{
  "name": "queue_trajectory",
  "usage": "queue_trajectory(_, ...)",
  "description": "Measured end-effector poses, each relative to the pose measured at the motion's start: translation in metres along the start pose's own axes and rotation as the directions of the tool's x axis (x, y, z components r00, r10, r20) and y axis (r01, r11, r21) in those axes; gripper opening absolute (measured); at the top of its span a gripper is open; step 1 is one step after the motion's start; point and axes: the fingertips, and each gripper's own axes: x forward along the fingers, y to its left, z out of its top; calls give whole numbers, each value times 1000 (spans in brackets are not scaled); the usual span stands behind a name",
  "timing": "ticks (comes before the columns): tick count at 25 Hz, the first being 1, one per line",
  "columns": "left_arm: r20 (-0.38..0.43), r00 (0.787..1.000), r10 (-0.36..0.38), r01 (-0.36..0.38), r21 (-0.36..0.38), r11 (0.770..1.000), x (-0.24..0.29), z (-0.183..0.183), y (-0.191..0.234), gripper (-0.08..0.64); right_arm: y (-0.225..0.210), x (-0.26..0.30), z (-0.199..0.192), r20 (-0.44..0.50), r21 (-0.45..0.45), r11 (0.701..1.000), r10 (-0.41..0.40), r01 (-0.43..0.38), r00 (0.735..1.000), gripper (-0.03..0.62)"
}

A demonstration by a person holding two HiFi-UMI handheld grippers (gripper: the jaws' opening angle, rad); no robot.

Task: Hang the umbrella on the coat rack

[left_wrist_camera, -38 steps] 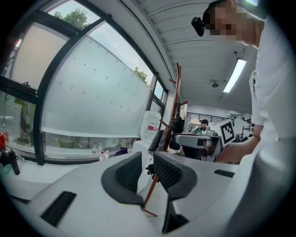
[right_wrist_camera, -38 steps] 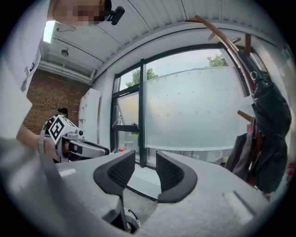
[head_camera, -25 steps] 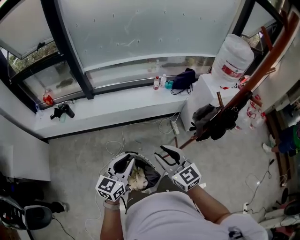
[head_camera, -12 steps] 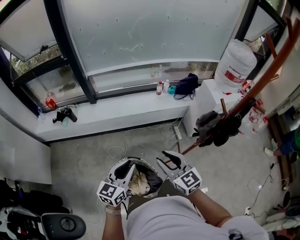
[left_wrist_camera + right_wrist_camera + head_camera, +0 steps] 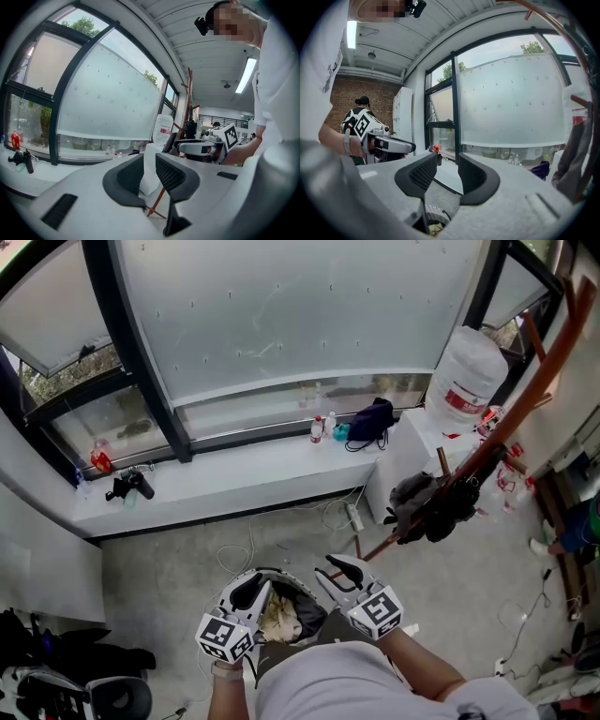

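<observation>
The reddish-brown wooden coat rack (image 5: 525,395) slants up at the right, and its foot (image 5: 157,206) shows between the left jaws. Dark things (image 5: 441,502) hang from its pegs at mid height; I cannot pick the umbrella out among them. In the right gripper view they (image 5: 572,154) hang at the far right. My left gripper (image 5: 251,585) and right gripper (image 5: 336,566) are held side by side close to the body, well short of the rack. Both are shut with nothing between the jaws. Each gripper shows in the other's view: right gripper (image 5: 199,149), left gripper (image 5: 389,144).
A round bin of rubbish (image 5: 286,606) stands on the floor under the grippers. A water jug (image 5: 466,362) sits on a white cabinet (image 5: 412,432) beside the rack. The window ledge (image 5: 216,474) carries bottles, a dark bag (image 5: 370,418) and a black tool (image 5: 127,486). Cables (image 5: 244,545) lie on the floor.
Both grippers stay where they were, shut and with nothing in them. Only the head view shifts slightly.
</observation>
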Motion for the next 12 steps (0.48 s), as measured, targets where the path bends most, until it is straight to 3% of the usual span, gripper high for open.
queue_trajectory(12,-7,1000,-1,1,-3,1000,-4,-3,-5,63,5,-6,0,-3,-9,1000,2,-2,1000,144)
